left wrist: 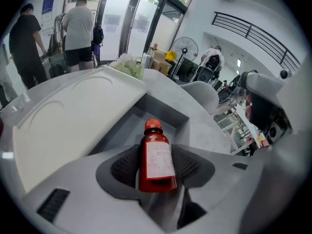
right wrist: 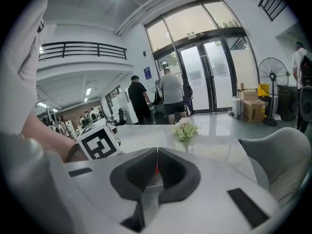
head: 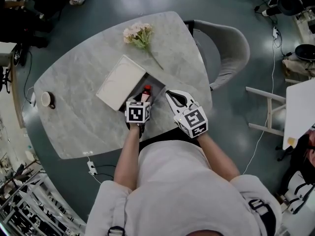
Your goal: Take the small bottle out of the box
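Observation:
A small red bottle (left wrist: 156,156) with a red cap and white label is held upright between the dark pads of my left gripper (left wrist: 157,168), which is shut on its body. In the head view the bottle (head: 146,90) sits over the near end of the open dark box (head: 156,86), whose white lid (head: 121,82) lies flipped back to the left. The box's grey inside (left wrist: 163,112) lies just behind the bottle. My right gripper (head: 171,96) is beside the box's right edge, its jaws closed together with nothing in them (right wrist: 157,154).
On the marble table (head: 78,127) a bunch of pale flowers (head: 139,35) lies at the far side and a cup (head: 47,99) stands at the left edge. A grey chair (head: 231,48) stands to the right. People stand by the glass doors (left wrist: 78,28).

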`<state>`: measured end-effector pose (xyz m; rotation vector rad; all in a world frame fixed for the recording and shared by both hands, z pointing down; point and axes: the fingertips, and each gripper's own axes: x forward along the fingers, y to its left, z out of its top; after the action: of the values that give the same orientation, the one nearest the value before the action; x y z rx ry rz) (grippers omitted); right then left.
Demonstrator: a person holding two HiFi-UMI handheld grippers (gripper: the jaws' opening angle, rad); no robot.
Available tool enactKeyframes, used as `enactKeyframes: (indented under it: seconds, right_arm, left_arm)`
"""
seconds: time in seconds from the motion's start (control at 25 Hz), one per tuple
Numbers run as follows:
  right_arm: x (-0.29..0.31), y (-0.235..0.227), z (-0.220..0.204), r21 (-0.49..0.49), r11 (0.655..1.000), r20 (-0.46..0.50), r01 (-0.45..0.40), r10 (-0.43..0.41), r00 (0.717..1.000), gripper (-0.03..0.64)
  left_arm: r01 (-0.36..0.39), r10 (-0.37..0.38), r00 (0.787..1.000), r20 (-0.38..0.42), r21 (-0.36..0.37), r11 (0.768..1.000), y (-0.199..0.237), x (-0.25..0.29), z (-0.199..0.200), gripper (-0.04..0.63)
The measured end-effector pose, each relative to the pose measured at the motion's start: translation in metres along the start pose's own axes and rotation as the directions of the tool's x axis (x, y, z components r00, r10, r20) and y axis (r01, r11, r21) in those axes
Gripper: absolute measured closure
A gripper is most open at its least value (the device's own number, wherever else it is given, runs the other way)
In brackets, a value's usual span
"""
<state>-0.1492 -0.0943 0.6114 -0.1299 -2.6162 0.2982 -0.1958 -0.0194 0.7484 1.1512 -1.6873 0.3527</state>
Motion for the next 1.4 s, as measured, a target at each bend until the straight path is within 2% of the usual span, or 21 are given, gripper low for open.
enactKeyframes:
  seconds: [0.44, 0.64, 0.84, 1.04, 1.4]
  right_arm:
    - [0.005, 0.008, 0.002, 0.001, 0.999, 0.003, -0.036, 0.036, 0.999, 0.591]
    - [0.006, 0.012, 0.007, 0.003, 0.999, 0.009, -0.052, 0.052, 0.999, 0.591]
    - [0.007, 0.017, 0.011, -0.006, 0.997, 0.016, -0.075, 0.075, 0.997, 0.591]
    - [0.005, 0.024, 0.013, -0.012, 0.995, 0.021, -0.096, 0.097, 0.995, 0.589]
    - [-0.002, 0.026, 0.038, -0.041, 0.993, 0.066, -0.11, 0.112, 0.991, 0.589]
  left_arm:
    - [-0.017, 0.018, 0.993, 0.117, -0.01, 1.0, -0.007, -0.027, 0.017, 0.373]
    - [-0.023, 0.03, 0.981, 0.189, -0.04, 0.999, -0.009, -0.049, 0.029, 0.373]
    - [-0.042, 0.058, 0.955, 0.292, -0.061, 0.997, -0.012, -0.076, 0.047, 0.373]
    - [-0.058, 0.078, 0.917, 0.39, -0.061, 0.996, -0.018, -0.098, 0.062, 0.373]
    - [-0.103, 0.124, 0.864, 0.488, -0.07, 0.992, -0.022, -0.134, 0.08, 0.373]
